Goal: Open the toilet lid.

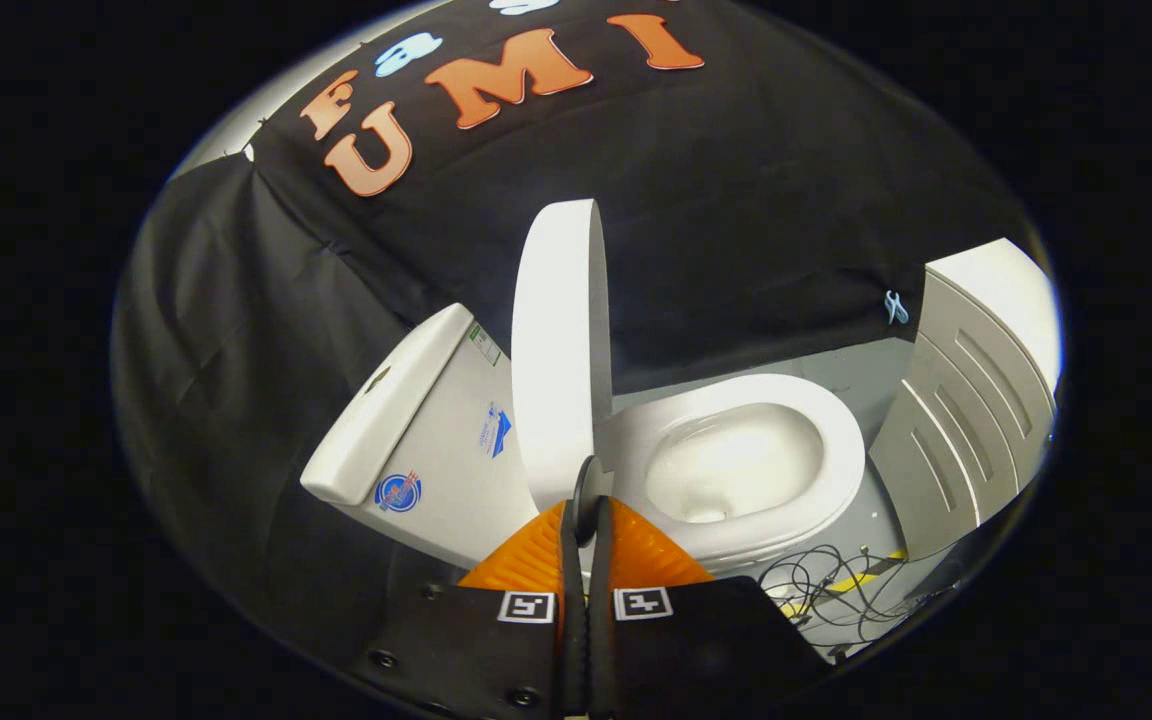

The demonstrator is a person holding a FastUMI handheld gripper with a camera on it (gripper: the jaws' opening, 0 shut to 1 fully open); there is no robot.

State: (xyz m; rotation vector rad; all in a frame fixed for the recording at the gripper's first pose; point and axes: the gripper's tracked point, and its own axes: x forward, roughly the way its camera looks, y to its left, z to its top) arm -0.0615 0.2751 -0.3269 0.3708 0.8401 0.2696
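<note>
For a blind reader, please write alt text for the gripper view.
A white toilet lid stands raised, with the closed claw just before its lower edge. Beside it the bowl lies open; the tank is behind the lid.

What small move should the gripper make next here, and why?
Probably draw straight back. The lid stands raised beside the tank, the seat and bowl lie uncovered, and the gripper has its fingers closed together just below the lid's edge, so opening looks done.
</note>
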